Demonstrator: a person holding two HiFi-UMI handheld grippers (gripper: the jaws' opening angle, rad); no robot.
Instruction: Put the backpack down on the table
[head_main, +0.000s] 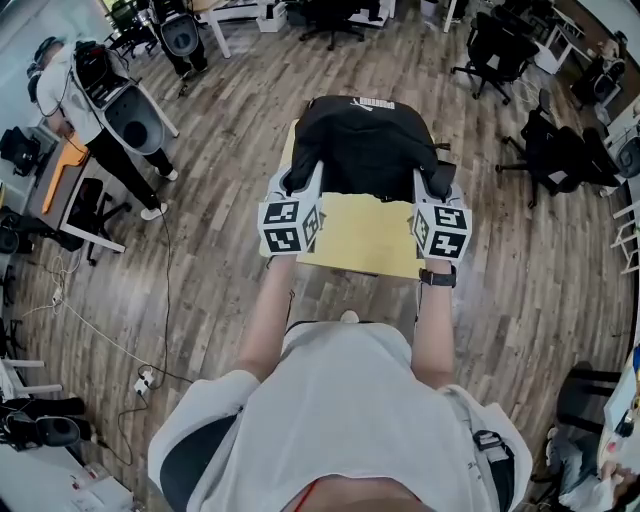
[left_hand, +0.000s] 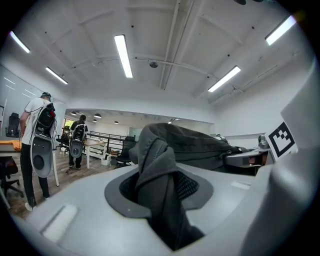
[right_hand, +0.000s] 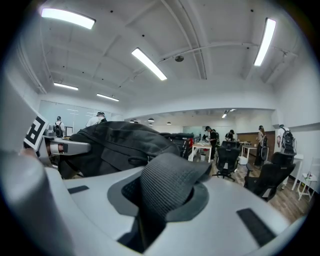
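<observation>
Black fabric first, in the head view: a bulky black fabric backpack (head_main: 365, 145) over the far half of a small yellow-topped worktop (head_main: 360, 245), carried between two hands. At its left edge, the left gripper (head_main: 300, 183); at its right edge, the right gripper (head_main: 436, 182); both aimed away and roughly level. No telling from here whether the bag's underside touches the yellow top or hangs just above it. Near half of the worktop bare. All around, wood-plank floor (head_main: 230, 130), with black office chairs (head_main: 500, 50) well apart at the far right.

In the left gripper view: jaws drawn most of the way in, clamped on a twisted fold of dark grey strap (left_hand: 160, 185) rising from between them and running on to the backpack (left_hand: 200, 145) just beyond. Far off at the left, a person in a white shirt (left_hand: 37, 140).

In the right gripper view: jaws likewise narrow, pinched on a black mesh strap pad (right_hand: 167, 192), with the bulk of the backpack (right_hand: 115, 142) just beyond and to the left.

By the look of it, well along but unfinished: bag brought over the worktop, both grips not yet let go. Left to do, probably: lower until the weight rests fully on the yellow top, then open both grippers and draw them clear of the straps.
</observation>
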